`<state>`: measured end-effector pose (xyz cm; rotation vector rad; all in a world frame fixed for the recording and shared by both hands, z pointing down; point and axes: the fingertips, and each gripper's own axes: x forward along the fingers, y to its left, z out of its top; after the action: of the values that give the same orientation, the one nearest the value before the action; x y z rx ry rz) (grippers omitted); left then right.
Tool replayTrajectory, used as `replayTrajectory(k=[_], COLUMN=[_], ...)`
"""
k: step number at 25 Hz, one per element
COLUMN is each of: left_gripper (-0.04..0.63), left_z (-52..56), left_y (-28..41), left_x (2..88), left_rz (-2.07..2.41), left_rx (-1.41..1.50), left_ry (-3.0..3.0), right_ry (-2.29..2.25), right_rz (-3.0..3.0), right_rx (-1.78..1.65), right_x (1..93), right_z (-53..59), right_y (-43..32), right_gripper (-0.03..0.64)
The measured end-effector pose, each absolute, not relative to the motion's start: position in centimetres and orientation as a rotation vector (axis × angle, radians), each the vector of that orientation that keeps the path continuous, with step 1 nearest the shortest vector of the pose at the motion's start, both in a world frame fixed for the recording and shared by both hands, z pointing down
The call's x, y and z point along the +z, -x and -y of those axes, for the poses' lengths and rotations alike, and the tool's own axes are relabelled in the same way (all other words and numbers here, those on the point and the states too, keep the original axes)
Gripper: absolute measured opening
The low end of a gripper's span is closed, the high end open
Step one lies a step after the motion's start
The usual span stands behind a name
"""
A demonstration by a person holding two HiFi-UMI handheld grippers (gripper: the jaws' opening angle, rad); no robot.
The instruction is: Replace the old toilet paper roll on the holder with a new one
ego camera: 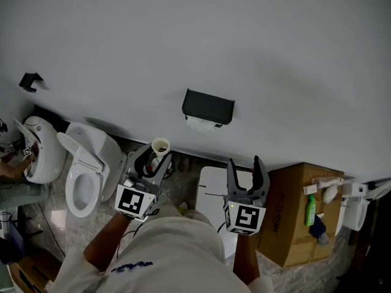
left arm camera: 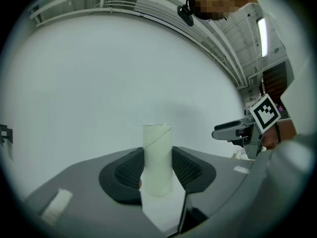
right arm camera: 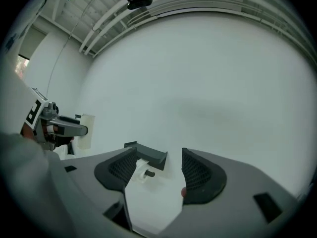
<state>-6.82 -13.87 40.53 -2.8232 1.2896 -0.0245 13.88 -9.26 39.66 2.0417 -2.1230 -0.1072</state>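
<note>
A black toilet paper holder [ego camera: 208, 107] hangs on the white wall with a little white paper [ego camera: 201, 124] showing under its cover. My left gripper [ego camera: 154, 159] is below and left of it, shut on an upright bare cardboard tube [ego camera: 160, 146]. In the left gripper view the tube [left arm camera: 157, 155] stands pinched between the pads of the left gripper [left arm camera: 157, 171]. My right gripper [ego camera: 244, 164] is open and empty, below and right of the holder. In the right gripper view the holder [right arm camera: 146, 153] shows between the jaws of the right gripper [right arm camera: 154, 166], well beyond the tips.
A white toilet [ego camera: 85, 170] with its seat open stands at the lower left, and another white fixture [ego camera: 41, 150] is beside it. A white bin [ego camera: 211, 194] sits under the holder. A cardboard box [ego camera: 293, 215] with a green bottle [ego camera: 310, 211] stands at the right.
</note>
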Motion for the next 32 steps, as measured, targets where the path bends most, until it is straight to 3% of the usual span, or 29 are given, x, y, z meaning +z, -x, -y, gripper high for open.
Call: replayTrajectory(k=[13, 32], left_gripper=[0.179, 0.179], left_z=[13.9, 13.9], left_y=[6.9, 6.7], left_x=[40.5, 40.2], left_rz=[-1.269, -1.274], left_rx=[-0.041, -0.027], left_ry=[2.817, 2.829], right_ry=[-2.103, -2.102], right_rz=[2.153, 2.203], right_rx=[-0.064, -0.037], right_x=[39.3, 39.1], right_z=[8.3, 8.1], right_y=[-14.6, -14.0], right_gripper=[0.272, 0.169])
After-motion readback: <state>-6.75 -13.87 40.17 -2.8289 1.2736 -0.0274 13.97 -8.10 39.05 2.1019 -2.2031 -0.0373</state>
